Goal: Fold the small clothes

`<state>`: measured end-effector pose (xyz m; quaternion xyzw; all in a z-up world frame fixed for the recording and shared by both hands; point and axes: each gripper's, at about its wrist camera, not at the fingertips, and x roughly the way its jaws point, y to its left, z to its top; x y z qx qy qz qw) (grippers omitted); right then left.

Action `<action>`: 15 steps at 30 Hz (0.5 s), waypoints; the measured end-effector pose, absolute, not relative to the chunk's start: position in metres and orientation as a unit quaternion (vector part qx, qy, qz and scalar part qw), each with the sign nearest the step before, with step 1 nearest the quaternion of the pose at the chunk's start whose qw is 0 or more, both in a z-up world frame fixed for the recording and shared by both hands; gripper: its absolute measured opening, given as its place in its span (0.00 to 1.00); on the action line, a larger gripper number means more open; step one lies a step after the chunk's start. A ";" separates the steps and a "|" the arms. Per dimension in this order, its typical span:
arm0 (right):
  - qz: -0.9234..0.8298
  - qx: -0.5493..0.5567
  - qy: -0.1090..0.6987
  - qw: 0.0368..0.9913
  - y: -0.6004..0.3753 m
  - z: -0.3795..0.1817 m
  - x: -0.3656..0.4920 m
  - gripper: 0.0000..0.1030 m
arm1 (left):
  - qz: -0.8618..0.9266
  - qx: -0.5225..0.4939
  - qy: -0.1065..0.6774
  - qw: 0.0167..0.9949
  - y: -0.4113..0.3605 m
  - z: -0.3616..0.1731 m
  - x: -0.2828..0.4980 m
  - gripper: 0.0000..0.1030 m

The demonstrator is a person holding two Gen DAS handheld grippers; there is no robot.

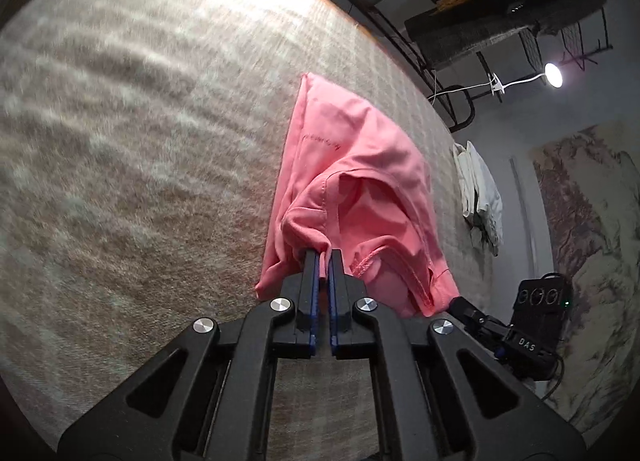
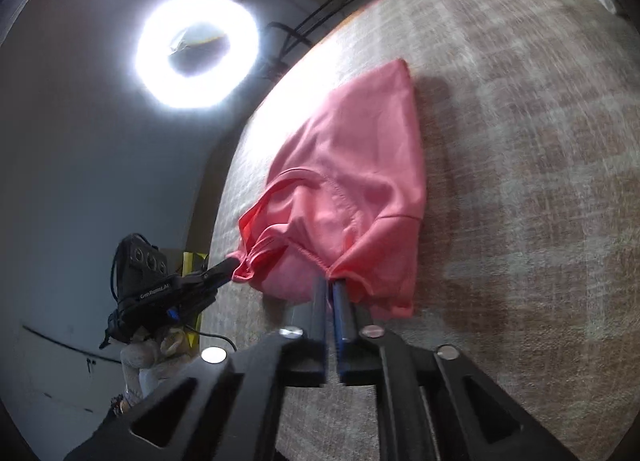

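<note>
The pink garment (image 1: 352,189) lies bunched on the woven worktop (image 1: 140,141) — its near edge lifted. The left tool (image 1: 324,257) is clamped on a fold at six o'clock; the right tool (image 2: 330,285) pinches the hem likewise. White cloth (image 1: 480,193) sits at three o'clock.

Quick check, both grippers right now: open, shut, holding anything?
Left gripper: shut on a bunched edge of the pink garment.
Right gripper: shut on another edge of the same pink garment, by a stitched hem.
</note>
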<state>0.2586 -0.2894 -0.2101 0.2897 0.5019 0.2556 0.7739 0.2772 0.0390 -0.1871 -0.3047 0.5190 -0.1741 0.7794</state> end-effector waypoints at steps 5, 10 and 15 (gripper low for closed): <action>0.269 0.313 0.465 0.783 -0.307 -0.188 0.248 0.00 | -0.159 -0.068 0.487 0.856 0.006 -0.162 0.254 0.01; 0.235 0.346 0.501 0.758 -0.324 -0.222 0.246 0.00 | -0.144 0.032 0.519 0.842 -0.013 -0.196 0.247 0.01; 0.237 0.304 0.513 0.767 -0.318 -0.222 0.242 0.00 | -0.147 -0.002 0.513 0.845 0.013 -0.186 0.250 0.01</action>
